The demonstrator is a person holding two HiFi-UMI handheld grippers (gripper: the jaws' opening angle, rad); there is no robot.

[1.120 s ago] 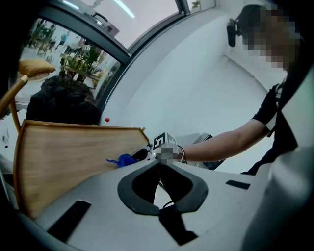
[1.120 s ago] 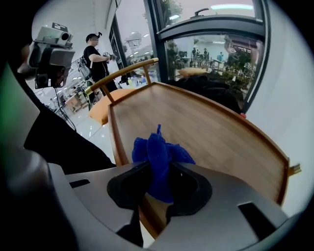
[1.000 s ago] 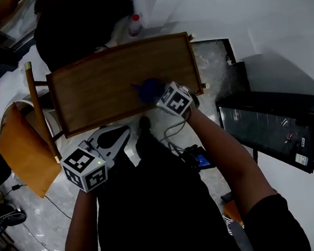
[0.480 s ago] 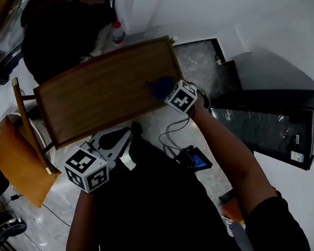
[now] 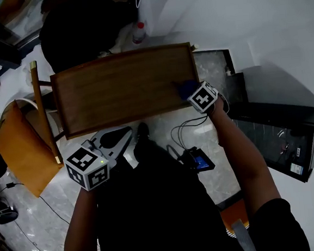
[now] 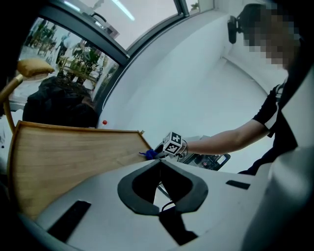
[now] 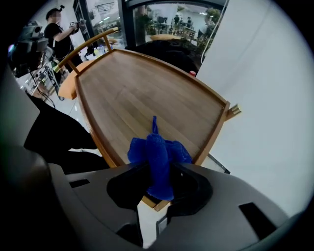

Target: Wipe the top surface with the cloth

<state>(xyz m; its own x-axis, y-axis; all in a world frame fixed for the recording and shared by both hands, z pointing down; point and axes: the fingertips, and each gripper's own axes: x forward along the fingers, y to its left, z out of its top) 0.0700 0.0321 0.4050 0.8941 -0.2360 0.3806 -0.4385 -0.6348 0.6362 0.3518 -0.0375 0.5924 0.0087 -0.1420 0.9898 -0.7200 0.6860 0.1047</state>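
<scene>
The wooden table top (image 5: 121, 87) has a raised rim. A bunched blue cloth (image 5: 184, 87) lies on it at the near right corner. My right gripper (image 5: 193, 93) points down over that corner and is shut on the cloth (image 7: 158, 157), which sticks out past the jaws onto the wood (image 7: 142, 98). My left gripper (image 5: 124, 137) hovers off the table's near edge, over the floor, away from the cloth. Its jaw tips meet with nothing between them (image 6: 159, 163). The left gripper view shows the table top (image 6: 73, 152) and, at its far corner, the cloth (image 6: 148, 154).
A wooden chair with an orange seat (image 5: 22, 145) stands left of the table. A black glass-fronted cabinet (image 5: 278, 133) lies on the right. Cables and a blue device (image 5: 199, 159) are on the floor near my legs. A red-capped bottle (image 5: 138, 31) stands behind the table.
My right gripper has slid the cloth rightwards along the table's near side, from about the middle to the near right corner. The left gripper has stayed where it was.
</scene>
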